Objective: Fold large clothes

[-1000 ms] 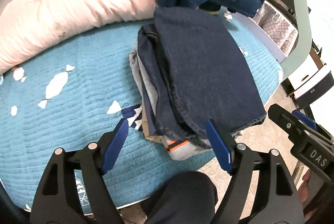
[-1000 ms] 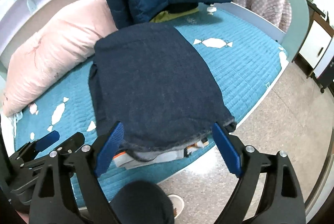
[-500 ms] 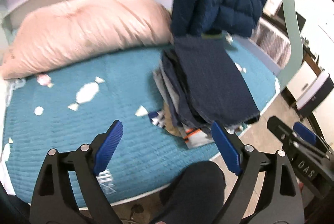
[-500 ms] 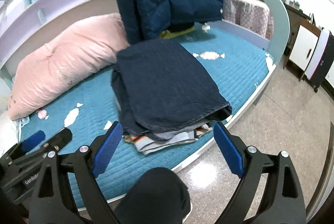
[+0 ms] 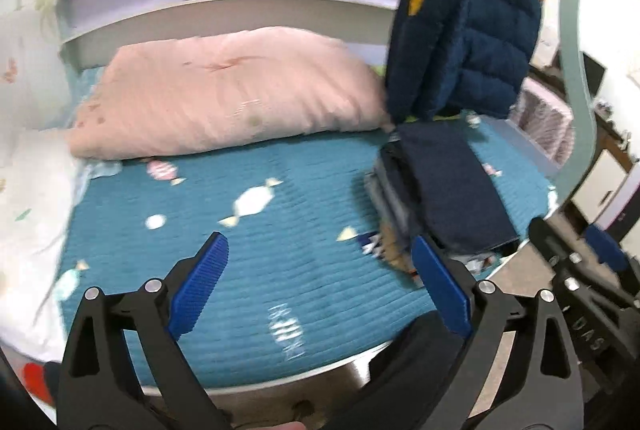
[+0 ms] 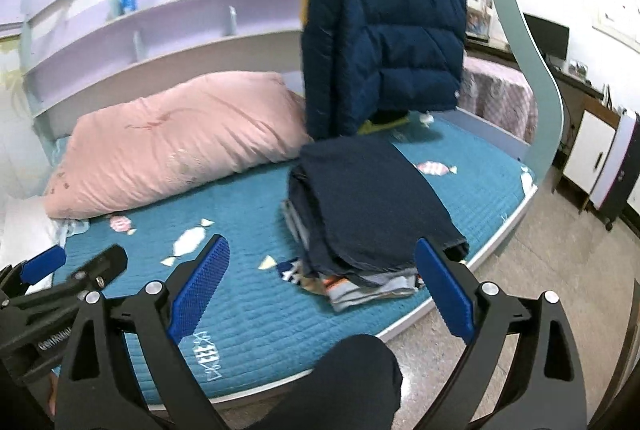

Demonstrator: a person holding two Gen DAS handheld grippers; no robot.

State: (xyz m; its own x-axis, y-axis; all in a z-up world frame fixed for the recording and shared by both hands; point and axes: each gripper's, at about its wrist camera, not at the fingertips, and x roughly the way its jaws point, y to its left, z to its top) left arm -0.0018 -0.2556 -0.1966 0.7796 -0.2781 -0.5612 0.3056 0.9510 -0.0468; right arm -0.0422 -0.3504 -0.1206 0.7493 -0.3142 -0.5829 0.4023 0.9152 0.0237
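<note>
A folded dark denim garment (image 6: 372,205) lies on top of a stack of folded clothes (image 6: 360,286) near the front right edge of the teal bed (image 6: 240,294). The stack also shows in the left wrist view (image 5: 448,193). My left gripper (image 5: 320,286) is open and empty, held back from the bed, left of the stack. My right gripper (image 6: 320,286) is open and empty, held above the bed edge in front of the stack. Neither touches the clothes.
A large pink pillow (image 6: 168,153) lies at the back left of the bed. A navy and yellow puffer jacket (image 6: 384,41) hangs behind the stack. Lilac shelves (image 6: 160,9) run along the wall. A pale green post (image 6: 532,69) and white cabinets (image 6: 592,149) stand to the right.
Both grippers have pulled back and up away from the stack, so the clothes look smaller and farther. The left view has swung left. The stack has not moved.
</note>
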